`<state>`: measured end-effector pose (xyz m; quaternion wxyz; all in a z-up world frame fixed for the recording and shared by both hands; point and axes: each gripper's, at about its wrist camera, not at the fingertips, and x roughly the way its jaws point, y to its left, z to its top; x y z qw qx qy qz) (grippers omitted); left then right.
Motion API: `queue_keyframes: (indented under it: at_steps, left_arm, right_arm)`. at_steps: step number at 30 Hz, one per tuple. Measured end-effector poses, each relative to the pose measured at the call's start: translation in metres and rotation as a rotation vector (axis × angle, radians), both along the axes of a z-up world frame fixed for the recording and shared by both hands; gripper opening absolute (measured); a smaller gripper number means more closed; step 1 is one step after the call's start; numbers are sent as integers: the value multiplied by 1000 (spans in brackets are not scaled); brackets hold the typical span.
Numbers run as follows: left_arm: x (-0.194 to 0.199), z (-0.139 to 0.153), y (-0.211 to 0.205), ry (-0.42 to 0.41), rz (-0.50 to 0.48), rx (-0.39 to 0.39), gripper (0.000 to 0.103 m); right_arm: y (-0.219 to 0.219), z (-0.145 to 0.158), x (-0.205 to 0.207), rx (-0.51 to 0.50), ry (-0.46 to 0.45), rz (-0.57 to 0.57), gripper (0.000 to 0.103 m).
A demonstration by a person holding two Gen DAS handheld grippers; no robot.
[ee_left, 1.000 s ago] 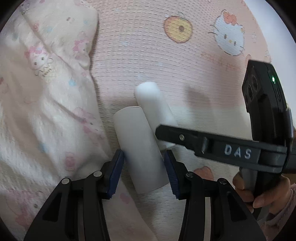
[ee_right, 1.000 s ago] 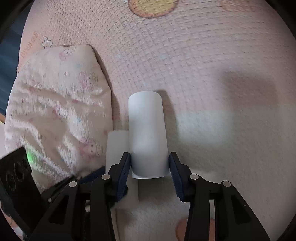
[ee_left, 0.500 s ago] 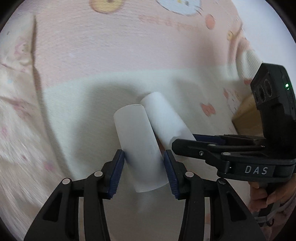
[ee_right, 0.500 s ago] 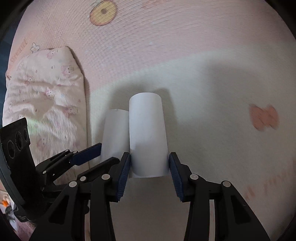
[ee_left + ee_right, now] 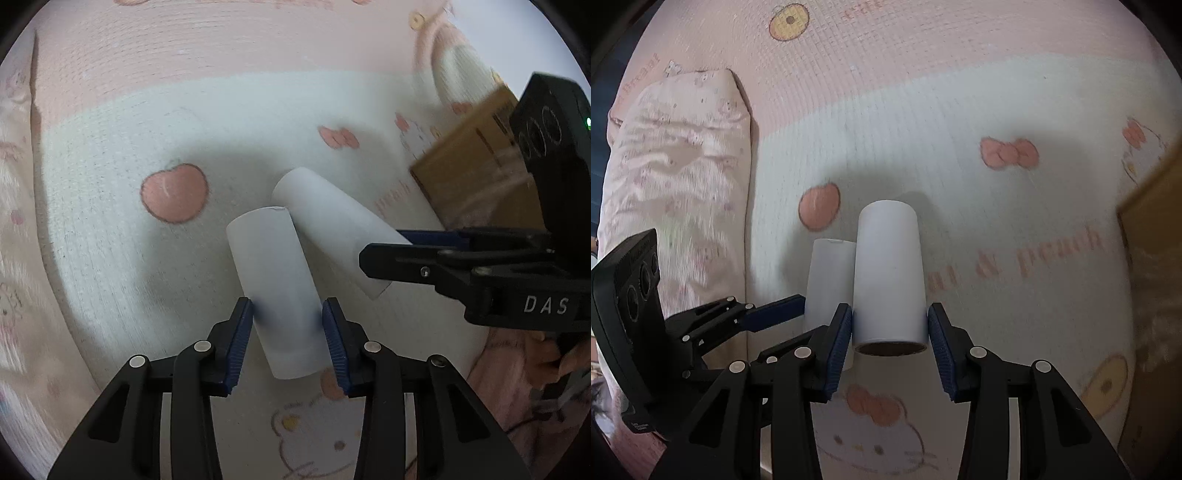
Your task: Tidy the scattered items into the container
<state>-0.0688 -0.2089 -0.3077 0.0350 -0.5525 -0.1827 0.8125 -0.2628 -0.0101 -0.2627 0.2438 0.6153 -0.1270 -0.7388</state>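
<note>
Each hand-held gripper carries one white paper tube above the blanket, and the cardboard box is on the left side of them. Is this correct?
Not quite. The cardboard box stands on the right side, as both wrist views show. The rest holds: the left hand-held gripper and the right hand-held gripper each carry a white tube above the blanket.

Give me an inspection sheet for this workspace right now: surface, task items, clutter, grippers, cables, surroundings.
Surface: pink and white cartoon-print blanket, soft, no hard top visible.
Job's things: two white rolls, side by side, one in the left tool, the other in the right; cardboard box at the right edge, its inside hidden.
Clutter: nothing seen.
Grippers: left hand-held gripper with pads on its roll, jaws closing further; right hand-held gripper shut on its roll.
Cables: nothing seen.
Surroundings: patterned pillow at the left; pink sleeve behind the right tool.
</note>
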Motion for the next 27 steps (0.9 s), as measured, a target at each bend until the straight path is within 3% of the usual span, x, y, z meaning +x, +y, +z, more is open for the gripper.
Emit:
queue_keyframes:
  at_steps: [8, 14, 23, 25, 27]
  left_arm:
    - [13, 4, 17, -32, 25, 2, 43]
    - [15, 7, 37, -28, -8, -50, 40]
    - [14, 6, 35, -57, 33, -14, 40]
    - [15, 5, 32, -75, 46, 13, 42]
    - [16, 3, 28, -103, 63, 39, 53]
  right_arm:
    - [15, -8, 31, 36, -35, 47, 40]
    - [19, -22, 50, 42, -97, 70, 40]
    - [21, -33, 62, 42, -130, 78, 41]
    - [19, -31, 62, 48, -134, 88, 43]
    - [22, -28, 64, 51, -130, 92, 52]
